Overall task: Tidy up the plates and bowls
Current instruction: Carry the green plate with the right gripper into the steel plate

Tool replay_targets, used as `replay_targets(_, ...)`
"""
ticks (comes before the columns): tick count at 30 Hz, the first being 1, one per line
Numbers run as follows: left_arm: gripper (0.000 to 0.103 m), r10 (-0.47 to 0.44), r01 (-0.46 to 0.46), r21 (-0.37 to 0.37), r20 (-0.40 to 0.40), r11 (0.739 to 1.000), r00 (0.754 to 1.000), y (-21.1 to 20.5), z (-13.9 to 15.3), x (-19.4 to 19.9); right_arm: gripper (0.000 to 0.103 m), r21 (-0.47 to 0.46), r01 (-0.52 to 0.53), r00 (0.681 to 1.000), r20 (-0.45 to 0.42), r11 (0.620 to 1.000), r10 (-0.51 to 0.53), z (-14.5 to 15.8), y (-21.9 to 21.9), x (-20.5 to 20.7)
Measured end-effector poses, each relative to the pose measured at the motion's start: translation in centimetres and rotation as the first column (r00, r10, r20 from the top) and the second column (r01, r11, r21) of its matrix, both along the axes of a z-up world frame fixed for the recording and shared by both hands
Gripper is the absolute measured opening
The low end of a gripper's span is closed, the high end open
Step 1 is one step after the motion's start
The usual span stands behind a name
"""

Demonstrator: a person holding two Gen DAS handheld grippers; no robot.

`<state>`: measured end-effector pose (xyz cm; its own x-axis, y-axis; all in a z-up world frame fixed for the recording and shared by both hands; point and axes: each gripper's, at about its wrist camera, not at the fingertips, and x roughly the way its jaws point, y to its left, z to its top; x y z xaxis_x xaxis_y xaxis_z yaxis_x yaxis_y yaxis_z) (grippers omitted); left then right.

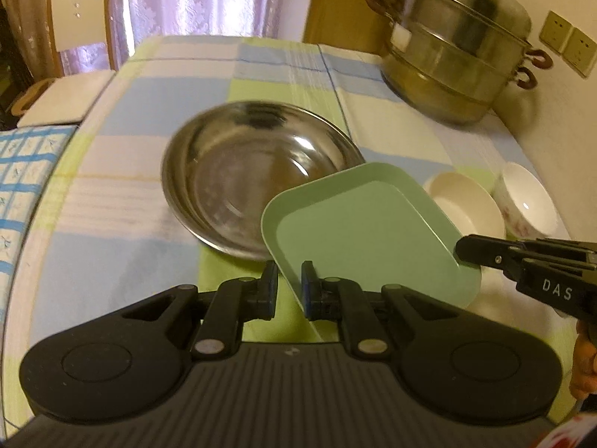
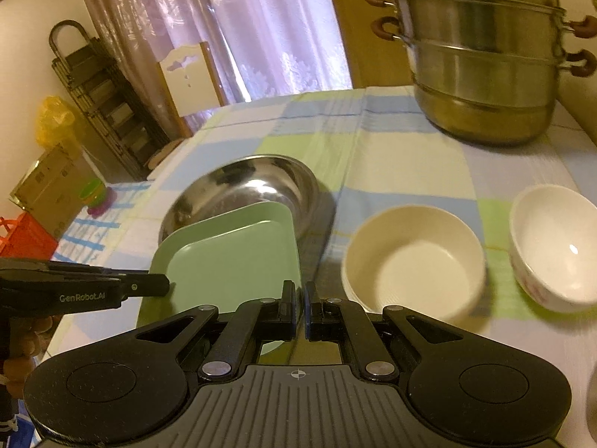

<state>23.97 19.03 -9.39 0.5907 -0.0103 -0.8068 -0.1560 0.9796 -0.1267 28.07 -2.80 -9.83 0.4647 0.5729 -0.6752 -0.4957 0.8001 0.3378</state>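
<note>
A green square plate (image 1: 365, 231) (image 2: 231, 261) hangs tilted above the checked tablecloth, held from both sides. My left gripper (image 1: 290, 291) is shut on its near-left rim. My right gripper (image 2: 300, 310) is shut on its right rim and also shows in the left wrist view as the right gripper (image 1: 470, 250). The left gripper (image 2: 164, 283) shows at the plate's left edge in the right wrist view. Behind the plate a large steel bowl (image 1: 246, 171) (image 2: 253, 183) rests on the table. To the right sit a cream bowl (image 1: 462, 201) (image 2: 410, 261) and a white floral bowl (image 1: 526, 201) (image 2: 552, 239).
A tall steel steamer pot (image 1: 455, 48) (image 2: 485, 67) stands at the table's far right corner. A chair (image 1: 78, 18) and curtains lie beyond the far edge. Boxes and a folding rack (image 2: 97, 93) stand on the floor at the left.
</note>
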Motion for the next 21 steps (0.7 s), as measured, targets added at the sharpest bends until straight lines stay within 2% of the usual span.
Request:
replay_targets(11,0.011,0.043,-0.043,0.034,0.018,0.998,0.999,3.6,-0.9,3.7,0.005,-0.023,-0.041,0.999,0.013,0.999,0.041,-1.5,4.6,3.5)
replay_targets(21,0.011,0.048,-0.048,0.035,-0.002,0.998,0.999,6.3,-2.8,6.8,0.005,-0.064,-0.041,0.999,0.013,0.997,0.042,-3.0,7.6,6.3)
